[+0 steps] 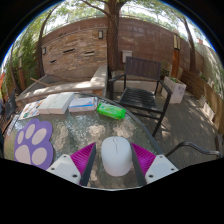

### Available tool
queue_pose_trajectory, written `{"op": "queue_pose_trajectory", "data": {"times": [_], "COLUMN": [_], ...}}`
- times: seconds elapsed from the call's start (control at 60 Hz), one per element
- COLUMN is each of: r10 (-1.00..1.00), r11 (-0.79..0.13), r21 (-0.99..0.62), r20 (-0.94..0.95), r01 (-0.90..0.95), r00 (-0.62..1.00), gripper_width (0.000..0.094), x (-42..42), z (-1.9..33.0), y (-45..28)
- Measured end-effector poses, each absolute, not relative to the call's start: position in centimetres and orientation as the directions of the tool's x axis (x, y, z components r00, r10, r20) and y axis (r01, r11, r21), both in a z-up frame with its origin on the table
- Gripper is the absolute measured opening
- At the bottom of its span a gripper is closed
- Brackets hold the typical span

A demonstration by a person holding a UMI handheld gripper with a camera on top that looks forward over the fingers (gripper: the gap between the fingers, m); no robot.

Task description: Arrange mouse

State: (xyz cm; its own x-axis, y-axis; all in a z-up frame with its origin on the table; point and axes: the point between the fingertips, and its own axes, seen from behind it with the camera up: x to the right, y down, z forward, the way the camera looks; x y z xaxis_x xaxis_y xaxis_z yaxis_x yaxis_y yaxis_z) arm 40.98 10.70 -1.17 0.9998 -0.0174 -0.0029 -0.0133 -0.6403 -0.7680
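Observation:
A white mouse (116,155) sits between my two fingers, and the magenta pads (84,157) press on its left and right sides. My gripper (116,160) is shut on it and holds it over the near part of a round stone-patterned table (85,130). A purple mouse mat with a paw print (34,143) lies on the table just left of my left finger. The mouse's underside is hidden.
A white book or box (55,103) and a smaller white item (83,103) lie at the table's far side, with a green object (111,111) beside them. A dark metal chair (140,85) stands beyond the table, in front of a brick wall and a tree.

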Motion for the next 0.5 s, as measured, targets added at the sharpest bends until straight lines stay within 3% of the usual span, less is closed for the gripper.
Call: {"op": "queue_pose_trajectory", "data": {"times": [0.033, 0.067, 0.333, 0.4, 0.5], "r10": [-0.016, -0.01, -0.017, -0.077, -0.154], "r11": [-0.639, -0.634, -0.644, -0.613, -0.492], "r21": [-0.769, -0.773, -0.763, -0.79, -0.868], "r20": [0.02, 0.027, 0.078, 0.081, 0.016], "r01": [0.005, 0.014, 0.049, 0.017, -0.062], "r00": [1.0, 1.0, 0.997, 0.994, 0.988], "gripper_width": [0.0621, 0.0516, 0.0352, 0.0352, 0.0352], "x": [41.2, 40.8, 41.3, 42.0, 41.2], "z": [-1.3, -1.3, -0.2, 2.8, 11.5], "y": [10.9, 11.2, 10.7, 10.6, 11.5]}}
